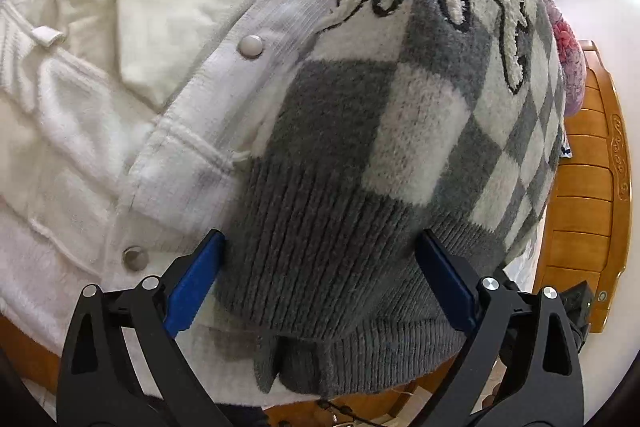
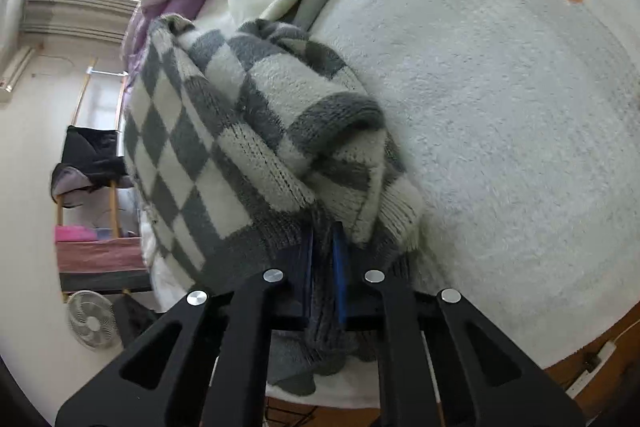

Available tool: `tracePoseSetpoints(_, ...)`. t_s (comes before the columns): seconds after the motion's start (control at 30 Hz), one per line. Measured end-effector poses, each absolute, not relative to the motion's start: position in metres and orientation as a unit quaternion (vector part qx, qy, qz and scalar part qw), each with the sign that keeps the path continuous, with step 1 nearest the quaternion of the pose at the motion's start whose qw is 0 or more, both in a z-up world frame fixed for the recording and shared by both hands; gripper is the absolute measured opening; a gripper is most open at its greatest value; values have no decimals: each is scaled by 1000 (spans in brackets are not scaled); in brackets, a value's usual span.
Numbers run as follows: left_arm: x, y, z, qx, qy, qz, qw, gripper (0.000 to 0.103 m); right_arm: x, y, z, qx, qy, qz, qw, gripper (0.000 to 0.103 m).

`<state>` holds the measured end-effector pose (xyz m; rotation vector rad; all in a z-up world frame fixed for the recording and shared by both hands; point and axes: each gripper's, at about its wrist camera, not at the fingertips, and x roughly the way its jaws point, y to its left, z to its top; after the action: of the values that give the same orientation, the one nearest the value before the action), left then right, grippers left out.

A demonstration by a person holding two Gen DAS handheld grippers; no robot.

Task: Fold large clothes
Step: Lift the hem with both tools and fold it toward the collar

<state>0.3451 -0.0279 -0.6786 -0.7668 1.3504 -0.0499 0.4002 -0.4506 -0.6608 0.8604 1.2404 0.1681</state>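
We find the grey-and-cream checkered sweater [image 1: 400, 131], fuzzy knit with ribbed grey hem and raised script lettering, bunched on the white fleece blanket [image 2: 500, 107], partly over a white snap-button jacket [image 1: 120, 67]. The left gripper [image 1: 320, 267] stands spread astride the hem; the right gripper [image 2: 323, 267] pinches the hem.

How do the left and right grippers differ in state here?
The left gripper stands wide open, its blue pads either side of the grey-and-white checkered knit sweater's ribbed hem; whether they press it is unclear. The right gripper is shut, pinching that hem. Both have black arms and blue pads.
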Motion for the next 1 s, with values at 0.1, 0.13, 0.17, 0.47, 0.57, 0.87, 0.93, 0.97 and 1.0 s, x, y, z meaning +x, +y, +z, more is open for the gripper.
tracePoseSetpoints(0.1, 331, -22, -682, -347, 616, -26, 707, 95, 396, -453, -668, 385, 567, 70, 725, 7)
tracePoseSetpoints(0.13, 328, -22, -687, -349, 624, -32, 698, 95, 396, -453, -673, 388, 569, 68, 722, 7)
tracePoseSetpoints(0.17, 325, -23, -693, -347, 634, -37, 690, 95, 397, -451, -676, 385, 569, 64, 724, 7)
tracePoseSetpoints(0.47, 331, -34, -694, -309, 646, -49, 696, 86, 390, -446, -680, 390, 557, 41, 732, 8)
tracePoseSetpoints(0.57, 337, -43, -681, -295, 646, -68, 700, 58, 388, -447, -678, 407, 548, 44, 729, 17)
tracePoseSetpoints(0.87, 343, -25, -634, -280, 638, -102, 710, 33, 322, -472, -696, 554, 511, 5, 657, 68)
tracePoseSetpoints(0.93, 346, -19, -628, -283, 638, -108, 708, 33, 310, -473, -712, 598, 500, 15, 626, 68)
tracePoseSetpoints(0.97, 347, -17, -623, -279, 638, -110, 709, 33, 307, -472, -717, 611, 497, 15, 616, 71)
tracePoseSetpoints(1.0, 347, -11, -620, -274, 637, -115, 711, 33, 304, -471, -725, 629, 491, 20, 603, 73)
